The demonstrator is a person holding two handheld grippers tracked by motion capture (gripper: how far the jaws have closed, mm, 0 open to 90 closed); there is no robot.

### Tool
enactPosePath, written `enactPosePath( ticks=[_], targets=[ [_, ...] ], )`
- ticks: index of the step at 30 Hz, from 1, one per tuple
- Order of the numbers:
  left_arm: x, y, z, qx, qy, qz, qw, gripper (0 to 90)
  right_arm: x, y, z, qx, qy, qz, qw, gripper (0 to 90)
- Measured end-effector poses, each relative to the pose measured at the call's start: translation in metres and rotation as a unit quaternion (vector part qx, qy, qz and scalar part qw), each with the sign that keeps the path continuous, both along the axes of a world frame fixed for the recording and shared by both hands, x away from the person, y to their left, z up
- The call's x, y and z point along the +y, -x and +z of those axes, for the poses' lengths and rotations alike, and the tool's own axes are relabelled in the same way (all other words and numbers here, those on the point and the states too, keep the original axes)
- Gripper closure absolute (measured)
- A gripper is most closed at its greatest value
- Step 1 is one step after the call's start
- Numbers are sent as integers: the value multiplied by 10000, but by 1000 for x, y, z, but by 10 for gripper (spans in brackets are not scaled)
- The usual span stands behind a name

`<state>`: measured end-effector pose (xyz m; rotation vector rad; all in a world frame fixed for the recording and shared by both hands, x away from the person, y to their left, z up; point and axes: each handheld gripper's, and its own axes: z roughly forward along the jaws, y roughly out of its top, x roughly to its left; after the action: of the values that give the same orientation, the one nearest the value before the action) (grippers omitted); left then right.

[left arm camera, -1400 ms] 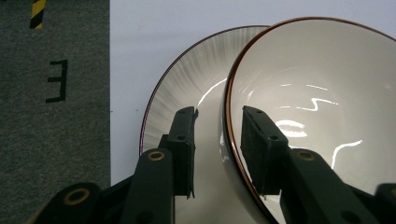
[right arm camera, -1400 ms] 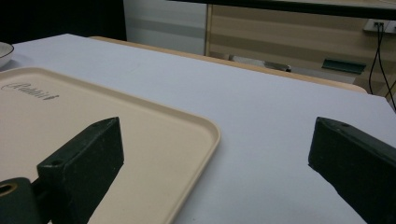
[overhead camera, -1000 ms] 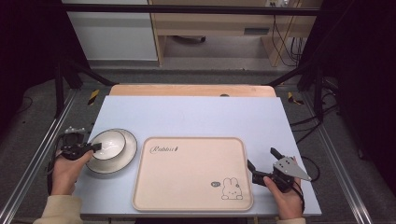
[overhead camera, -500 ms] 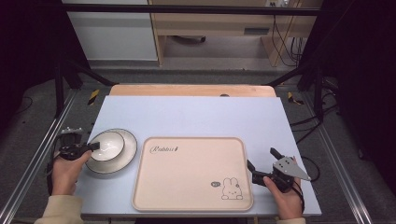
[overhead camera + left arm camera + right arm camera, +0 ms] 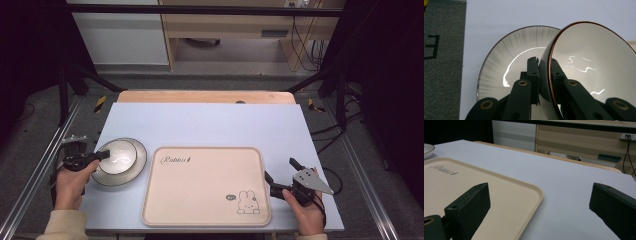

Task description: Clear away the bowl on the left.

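Here the left hand-held gripper (image 5: pixel 544 67) is clamped on the near rim of a white bowl (image 5: pixel 594 65), one jaw inside and one outside, and the bowl is tilted above a wider grey-streaked plate (image 5: pixel 511 62) that lies on the pale table (image 5: pixel 210 122) near its left edge. The right hand-held gripper (image 5: pixel 281 176) rests on the table with its jaws spread wide and nothing between them, just beside the right edge of a beige tray (image 5: pixel 205 185) printed with a rabbit, which lies flat between plate and right hand (image 5: pixel 307 212).
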<state>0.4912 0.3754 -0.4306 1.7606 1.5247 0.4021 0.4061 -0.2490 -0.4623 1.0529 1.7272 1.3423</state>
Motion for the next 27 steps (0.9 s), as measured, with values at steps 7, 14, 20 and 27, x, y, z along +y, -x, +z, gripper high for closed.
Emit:
enactPosePath(
  ticks=[7,14,20,27],
  targets=[
    [-6,0,1,-11,36,-90,10000,819,0,-1,0,-9,41,0,10000,38],
    [-9,1,7,-84,64,-133,9999,819,1,0,0,-79,56,19,10000,37],
    [-14,2,10,-142,44,-167,9998,819,1,0,0,-97,66,27,9999,38],
    [-19,4,17,-228,47,-249,9994,819,0,0,0,-115,85,27,9999,38]
  ],
)
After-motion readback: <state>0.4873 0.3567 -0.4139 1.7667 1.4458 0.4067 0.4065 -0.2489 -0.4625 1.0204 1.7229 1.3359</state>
